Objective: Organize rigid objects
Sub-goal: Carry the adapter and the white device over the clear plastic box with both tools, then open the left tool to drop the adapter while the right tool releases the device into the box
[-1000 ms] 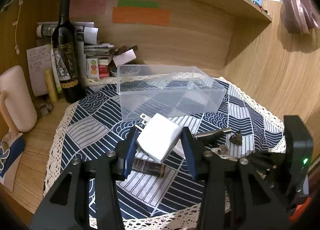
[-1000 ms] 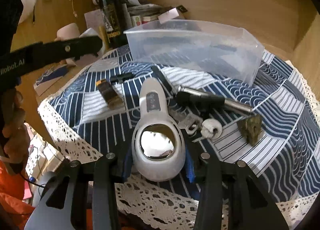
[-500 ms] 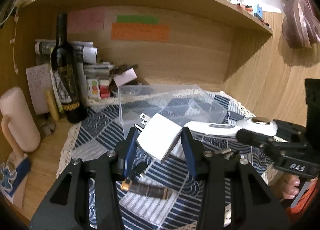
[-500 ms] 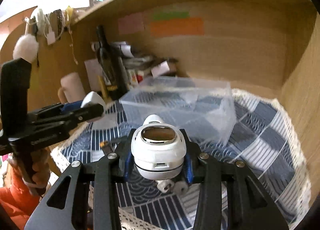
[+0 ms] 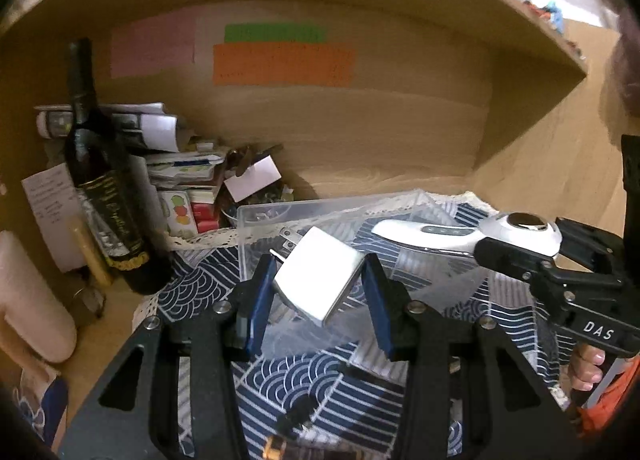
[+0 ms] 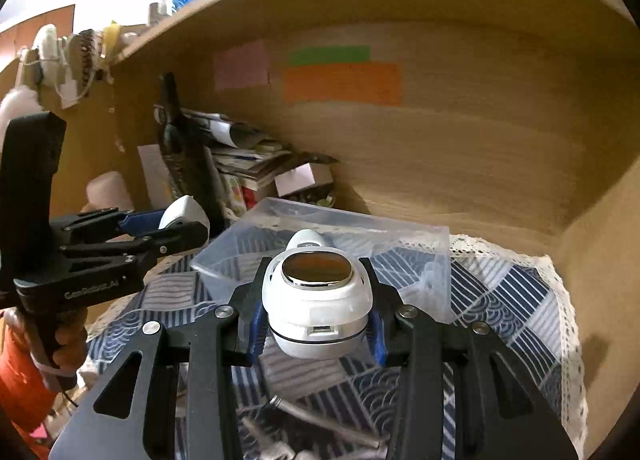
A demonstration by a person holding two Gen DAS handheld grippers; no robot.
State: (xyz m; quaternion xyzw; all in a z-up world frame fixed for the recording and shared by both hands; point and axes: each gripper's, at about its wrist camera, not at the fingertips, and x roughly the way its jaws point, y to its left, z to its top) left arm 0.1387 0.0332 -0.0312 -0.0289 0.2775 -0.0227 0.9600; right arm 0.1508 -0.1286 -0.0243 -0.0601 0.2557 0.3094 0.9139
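Note:
My left gripper [image 5: 318, 280] is shut on a white wall charger [image 5: 316, 280] with its metal prongs pointing up and left, held in the air just before the near wall of the clear plastic bin [image 5: 256, 216]. My right gripper [image 6: 316, 312] is shut on a white handheld device [image 6: 316, 300] with a shiny oval metal head, held above the bin [image 6: 400, 236]. The device also shows in the left wrist view [image 5: 460, 234], over the bin's right half. The left gripper with the charger shows in the right wrist view [image 6: 176, 226].
A dark wine bottle [image 5: 104, 188] and a stack of papers and boxes [image 5: 180, 164] stand at the back left. A blue patterned cloth with a lace edge [image 6: 532, 300] covers the table. Metal tools [image 6: 320, 420] lie on the cloth below my right gripper. Wooden walls enclose the back and right.
Both grippers have lifted their objects off the cloth and carried them forward toward the bin. The right gripper now holds the device over the bin.

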